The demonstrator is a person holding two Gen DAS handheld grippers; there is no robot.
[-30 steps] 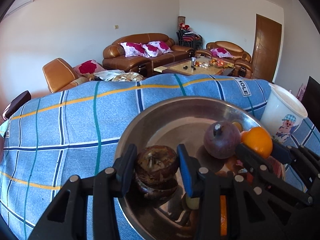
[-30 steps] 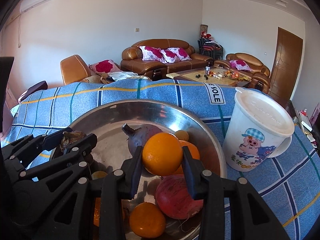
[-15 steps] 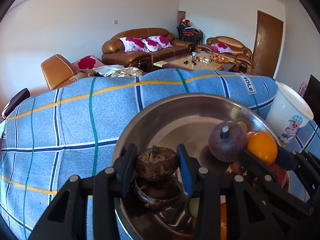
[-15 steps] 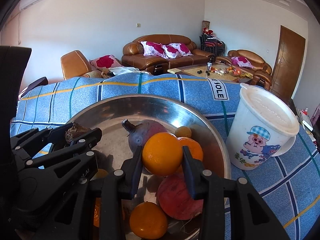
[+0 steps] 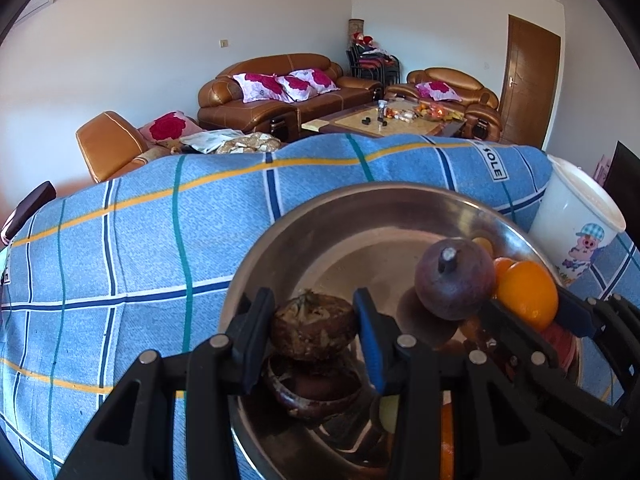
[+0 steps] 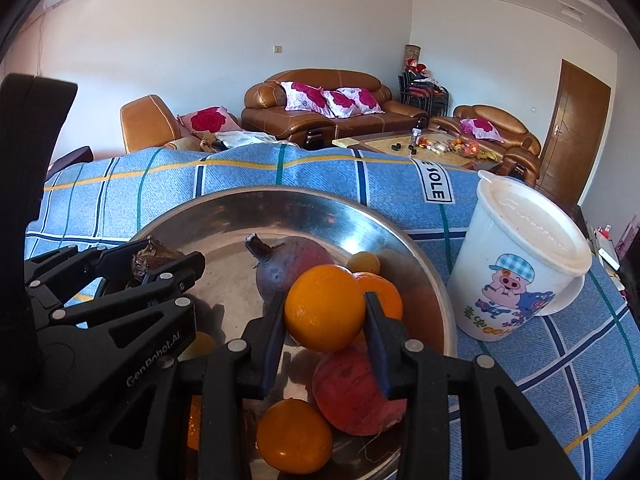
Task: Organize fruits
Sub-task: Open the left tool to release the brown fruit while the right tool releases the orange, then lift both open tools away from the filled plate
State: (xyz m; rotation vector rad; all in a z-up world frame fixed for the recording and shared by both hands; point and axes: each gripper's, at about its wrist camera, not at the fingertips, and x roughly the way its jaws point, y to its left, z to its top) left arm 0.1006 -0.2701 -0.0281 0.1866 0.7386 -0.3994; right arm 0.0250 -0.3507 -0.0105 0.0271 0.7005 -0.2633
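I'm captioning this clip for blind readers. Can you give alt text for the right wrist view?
The right gripper holds an orange above a steel bowl of fruit on a blue checked cloth. The left gripper grips a dark fruit; a white tub stands right.

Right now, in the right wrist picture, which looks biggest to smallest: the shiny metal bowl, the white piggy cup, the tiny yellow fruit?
1. Shiny metal bowl
2. White piggy cup
3. Tiny yellow fruit
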